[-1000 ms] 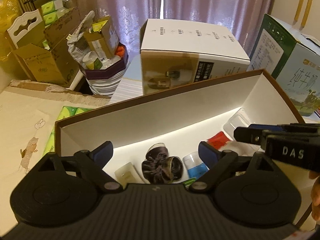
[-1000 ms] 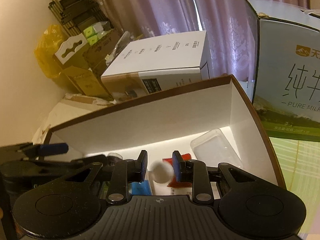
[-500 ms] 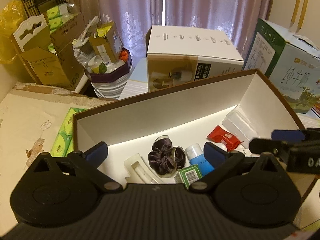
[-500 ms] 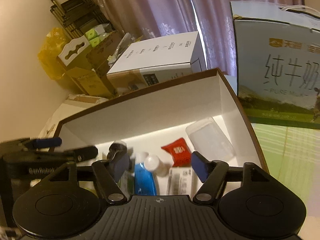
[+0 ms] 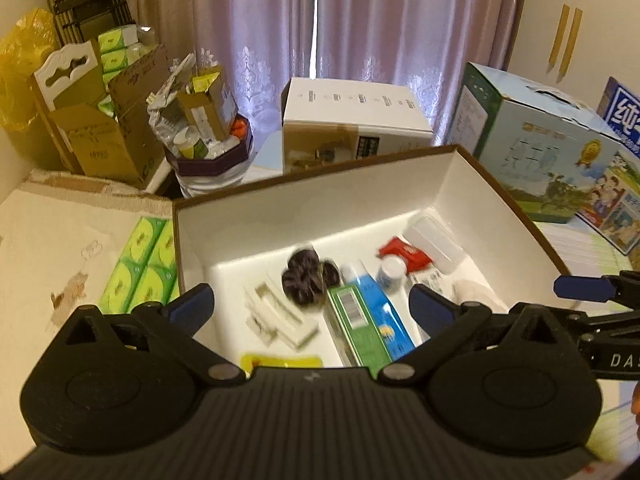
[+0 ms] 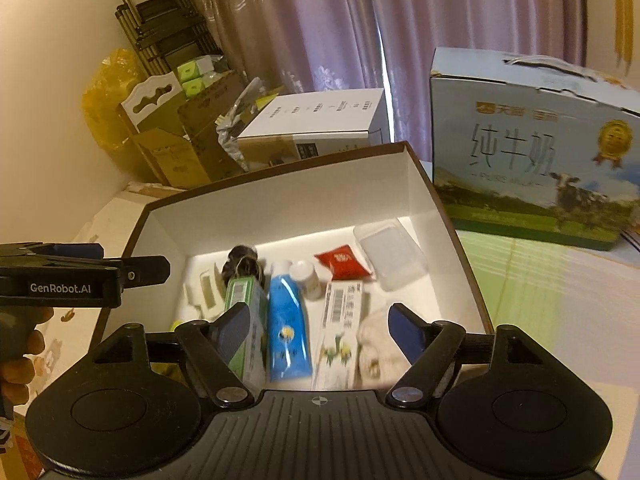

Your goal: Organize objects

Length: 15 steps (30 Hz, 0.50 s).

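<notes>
An open box, brown outside and white inside (image 5: 320, 204), holds a dark scrunchie (image 5: 306, 280), a blue tube (image 5: 384, 312), a green carton (image 5: 356, 320), a red packet (image 5: 404, 254), a clear case (image 5: 436, 244) and a small white bottle (image 6: 306, 276). My left gripper (image 5: 310, 306) hovers above the box's near side, open and empty. My right gripper (image 6: 320, 332) hangs over the near right part of the box. Its jaws are opening and nothing is gripped between them; the blue tube (image 6: 286, 320) and a barcoded carton (image 6: 340, 328) lie below.
A milk carton case (image 6: 532, 152) stands right of the box and a white carton (image 5: 352, 120) behind it. Cardboard boxes (image 5: 104, 136) and a full bin (image 5: 208, 148) crowd the back left. Green tissue packs (image 5: 140, 268) lie left of the box. A hand (image 6: 20, 352) holds the left gripper.
The right gripper let go of the small white bottle, which now lies in the box, and its jaws spread. Both grippers drew back and up, showing more of the box.
</notes>
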{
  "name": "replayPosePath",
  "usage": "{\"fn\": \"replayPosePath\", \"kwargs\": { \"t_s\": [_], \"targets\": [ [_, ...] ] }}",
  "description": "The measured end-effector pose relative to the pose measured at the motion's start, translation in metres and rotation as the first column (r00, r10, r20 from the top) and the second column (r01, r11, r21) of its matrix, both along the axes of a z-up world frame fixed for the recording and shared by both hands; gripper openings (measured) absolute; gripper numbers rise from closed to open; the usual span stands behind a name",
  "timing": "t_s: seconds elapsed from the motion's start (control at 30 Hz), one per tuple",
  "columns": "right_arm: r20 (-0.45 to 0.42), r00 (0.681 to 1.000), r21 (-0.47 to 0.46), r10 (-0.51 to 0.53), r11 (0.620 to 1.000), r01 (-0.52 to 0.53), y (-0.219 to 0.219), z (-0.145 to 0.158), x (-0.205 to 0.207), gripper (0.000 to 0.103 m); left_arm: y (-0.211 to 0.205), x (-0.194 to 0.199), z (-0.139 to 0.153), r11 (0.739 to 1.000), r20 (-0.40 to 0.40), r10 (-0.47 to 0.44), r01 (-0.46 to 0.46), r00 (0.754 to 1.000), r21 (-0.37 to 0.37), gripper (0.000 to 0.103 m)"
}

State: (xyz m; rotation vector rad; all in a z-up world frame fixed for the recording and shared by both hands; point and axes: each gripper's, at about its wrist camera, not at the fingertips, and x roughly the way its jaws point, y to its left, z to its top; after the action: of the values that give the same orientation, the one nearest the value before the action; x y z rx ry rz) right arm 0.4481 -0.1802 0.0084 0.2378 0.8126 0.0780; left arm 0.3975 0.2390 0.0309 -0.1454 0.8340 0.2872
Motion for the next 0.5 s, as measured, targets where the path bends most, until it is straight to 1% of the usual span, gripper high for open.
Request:
{"fn": "replayPosePath", "kwargs": {
  "t_s": [0.17,0.4,0.5],
  "targets": [
    [0.005,1.000,-0.015,-0.030,0.999,0.030,0.010,0.011,-0.032,0.074,-0.016,-0.032,0.005,1.000,-0.003,-0.024,0.024,1.000,-0.012,0.102],
    [0.007,0.997,0.004,-0.081,0.997,0.081,0.022,0.020,-0.076,0.074,-0.035,-0.073,0.002,0.997,-0.021,-0.050,0.049,0.999,-0.054,0.099],
    [0.007,0.995,0.006,-0.099,0.995,0.099,0.025,0.023,-0.097,0.074,-0.045,-0.092,0.002,0.997,-0.030,-0.061,0.060,0.998,-0.055,0.099]
  ]
}}
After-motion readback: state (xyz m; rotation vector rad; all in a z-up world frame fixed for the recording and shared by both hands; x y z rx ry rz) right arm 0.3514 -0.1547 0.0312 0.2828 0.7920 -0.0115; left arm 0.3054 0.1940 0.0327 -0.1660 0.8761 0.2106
